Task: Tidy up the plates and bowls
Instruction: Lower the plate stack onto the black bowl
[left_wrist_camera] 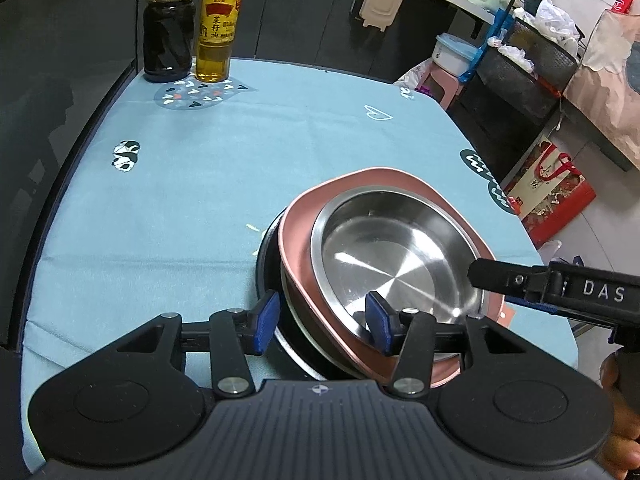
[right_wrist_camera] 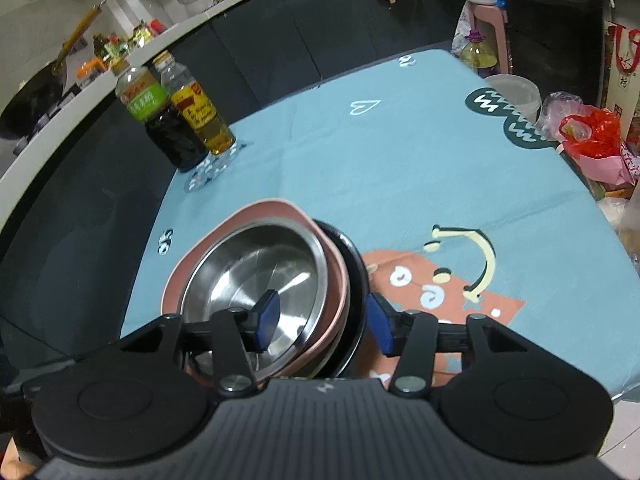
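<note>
At the near edge of the blue-clothed bench (left_wrist_camera: pixel 200 184): steel bowl (left_wrist_camera: pixel 396 256) nested in pink plate (left_wrist_camera: pixel 296 224) on black dish (right_wrist_camera: pixel 354 264), stacked to save room. Left gripper (left_wrist_camera: pixel 324 322) and right gripper (right_wrist_camera: pixel 324 318) spread astride opposite rims, pinching nothing, apparently steadying the pile.

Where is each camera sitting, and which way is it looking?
Left wrist view: it sits on the left gripper, looking forward and down at the steel bowl nested in the pink plate on a black dish; its own blue-padded fingers straddle the stack's rim, and the right gripper with a bit of hand shows at right.
Right wrist view: it sits on the right gripper, looking down at the same stack from the other side; only its own fingers show.
Both share the stack, vinegar bottle, oil bottle and blue tablecloth.
</note>
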### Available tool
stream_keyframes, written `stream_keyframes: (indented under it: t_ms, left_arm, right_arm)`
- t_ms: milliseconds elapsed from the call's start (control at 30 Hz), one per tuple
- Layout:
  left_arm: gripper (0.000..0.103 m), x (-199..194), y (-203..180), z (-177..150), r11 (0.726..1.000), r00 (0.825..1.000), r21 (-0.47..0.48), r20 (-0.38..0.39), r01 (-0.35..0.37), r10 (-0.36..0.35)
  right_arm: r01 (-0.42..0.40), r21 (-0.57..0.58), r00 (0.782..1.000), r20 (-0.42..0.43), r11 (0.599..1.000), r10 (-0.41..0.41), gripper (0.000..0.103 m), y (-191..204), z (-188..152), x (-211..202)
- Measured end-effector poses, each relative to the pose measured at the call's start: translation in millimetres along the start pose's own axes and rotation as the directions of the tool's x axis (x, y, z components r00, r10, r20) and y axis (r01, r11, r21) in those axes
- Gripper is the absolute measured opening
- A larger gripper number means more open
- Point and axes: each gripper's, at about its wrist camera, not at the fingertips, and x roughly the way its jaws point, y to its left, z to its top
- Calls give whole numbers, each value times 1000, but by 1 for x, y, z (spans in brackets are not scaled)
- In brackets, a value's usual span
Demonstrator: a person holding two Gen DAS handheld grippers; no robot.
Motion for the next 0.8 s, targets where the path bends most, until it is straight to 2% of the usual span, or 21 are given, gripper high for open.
stream_keyframes:
  t_ms: [167,367,633,800]
  left_arm:
    - [45,-4,5,2,999,1000,-33,-14,5,-6]
    - [47,-13,11,0,999,1000,-45,18,1,0]
    - [47,-3,12,-3,998,999,-58,2,35,-35]
    - [51,0,15,-4,996,999,-79,-4,38,-38]
  right_arm:
    - [-4,23,1000,-5,1000,5,50,-5,1,2]
    - [-10,29,1000,3,1000,10,51,-6,1,1]
    - [-41,18,999,-15,999,41,52,-4,-1,6]
    - [-43,30,999,-27,999,44,52,-6,-1,10]
